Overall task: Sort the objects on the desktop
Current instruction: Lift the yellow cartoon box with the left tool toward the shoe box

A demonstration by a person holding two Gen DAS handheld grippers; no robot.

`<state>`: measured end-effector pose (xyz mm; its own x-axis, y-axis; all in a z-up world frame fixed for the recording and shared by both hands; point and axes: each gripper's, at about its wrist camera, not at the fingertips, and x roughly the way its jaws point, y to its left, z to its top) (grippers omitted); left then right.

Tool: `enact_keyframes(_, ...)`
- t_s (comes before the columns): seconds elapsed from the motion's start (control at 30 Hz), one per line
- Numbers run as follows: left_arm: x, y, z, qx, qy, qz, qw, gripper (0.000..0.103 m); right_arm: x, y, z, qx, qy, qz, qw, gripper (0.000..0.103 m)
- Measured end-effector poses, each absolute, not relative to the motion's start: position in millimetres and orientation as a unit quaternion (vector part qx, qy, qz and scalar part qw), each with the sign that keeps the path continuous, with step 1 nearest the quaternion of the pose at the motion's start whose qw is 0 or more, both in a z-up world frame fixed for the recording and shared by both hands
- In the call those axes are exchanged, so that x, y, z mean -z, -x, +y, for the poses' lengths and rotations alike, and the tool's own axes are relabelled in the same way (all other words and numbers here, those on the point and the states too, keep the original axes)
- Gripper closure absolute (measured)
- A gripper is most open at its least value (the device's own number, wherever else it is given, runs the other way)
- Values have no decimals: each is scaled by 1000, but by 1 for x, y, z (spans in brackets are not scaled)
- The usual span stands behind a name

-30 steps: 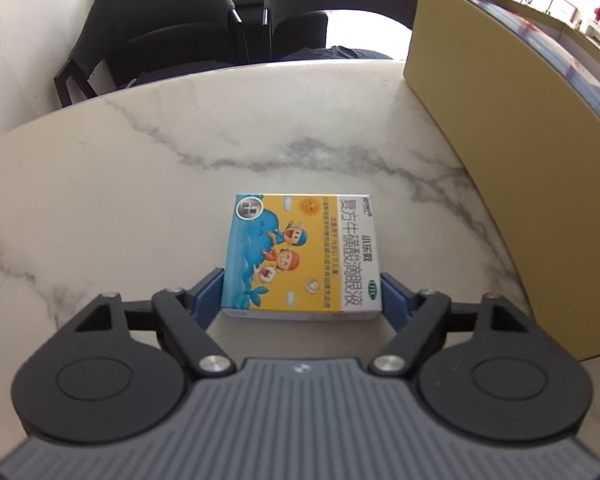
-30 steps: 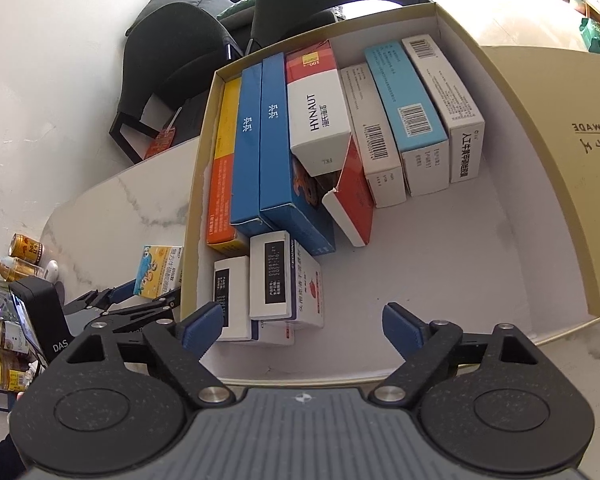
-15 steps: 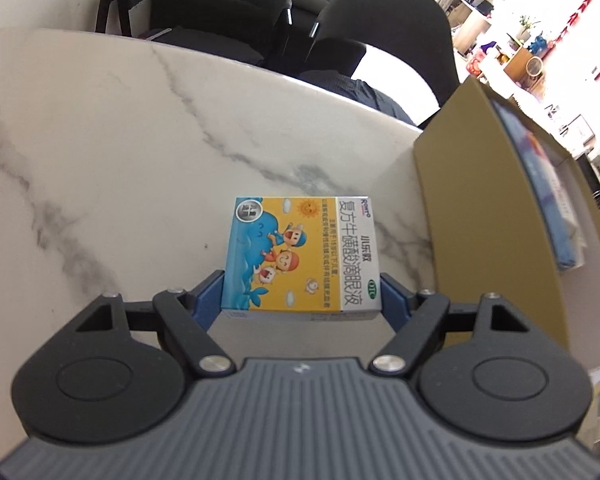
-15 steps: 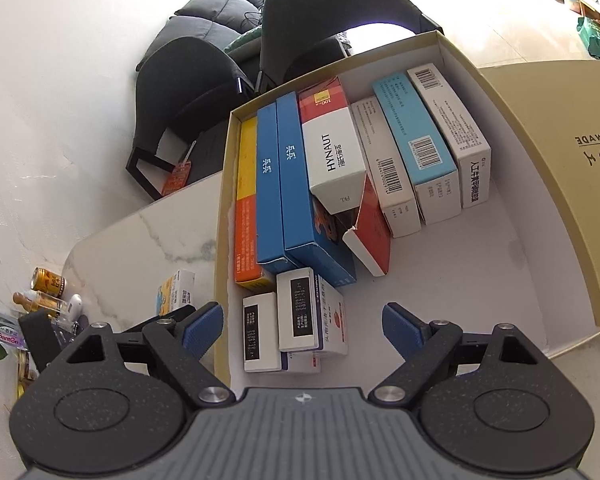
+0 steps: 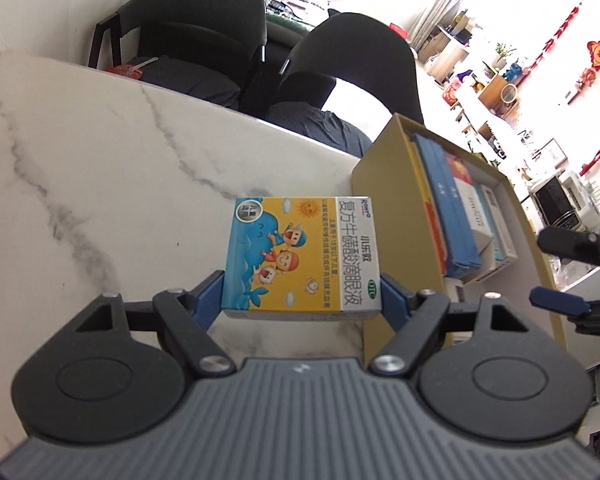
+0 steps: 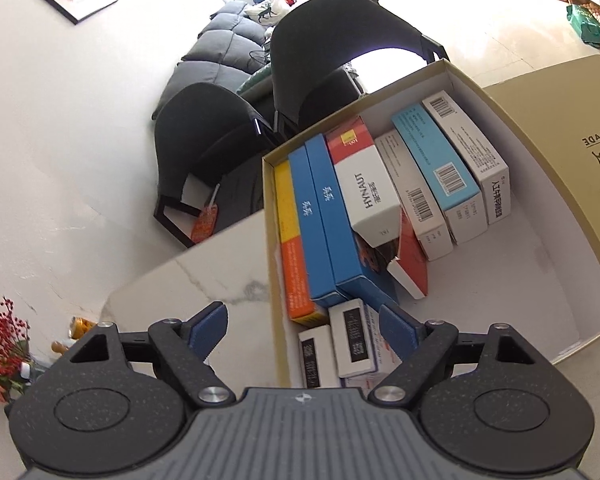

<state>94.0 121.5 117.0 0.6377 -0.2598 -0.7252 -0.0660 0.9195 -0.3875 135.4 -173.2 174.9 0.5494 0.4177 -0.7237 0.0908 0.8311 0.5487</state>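
My left gripper [image 5: 302,294] is shut on a yellow and blue eye-drop box [image 5: 302,254] and holds it above the marble table [image 5: 120,176], just left of the tan cardboard box [image 5: 392,208]. My right gripper [image 6: 302,330] is open and empty above the near left corner of the tan cardboard box [image 6: 540,152]. Several medicine boxes stand in rows inside, among them a white HYNAUT box [image 6: 370,196] and two long blue boxes [image 6: 320,216]. Two small white boxes [image 6: 352,344] lie in the near corner. The right gripper's blue fingertip [image 5: 558,304] shows in the left wrist view.
Two black chairs [image 5: 204,32] stand at the table's far edge. The tan lid [image 6: 572,120] lies right of the box. Bottles and red flowers [image 6: 0,344] stand at the far left of the right wrist view.
My left gripper has lifted the eye-drop box higher and swung toward the tan box, so its inside now shows. My right gripper has pulled up and back, and its jaws have narrowed slightly.
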Motion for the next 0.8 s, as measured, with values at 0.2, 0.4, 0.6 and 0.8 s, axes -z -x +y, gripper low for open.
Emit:
enact_keyframes(0.2, -123, -90, 120, 60, 193, 417, 886, 24, -183, -133, -162, -123, -297, 463, 826, 18)
enact_keyframes(0.4, -127, -86, 119, 70, 198, 414, 885, 24, -184, -127, -144, -145, -301, 468, 818, 18)
enact_keyframes(0.6, -131, -77, 117, 89, 208, 410, 883, 24, -183, -121, -125, -172, -291, 480, 809, 19)
enact_keyframes(0.8, -131, -71, 119, 98, 219, 408, 881, 24, -176, -117, -108, -191, -286, 498, 797, 19)
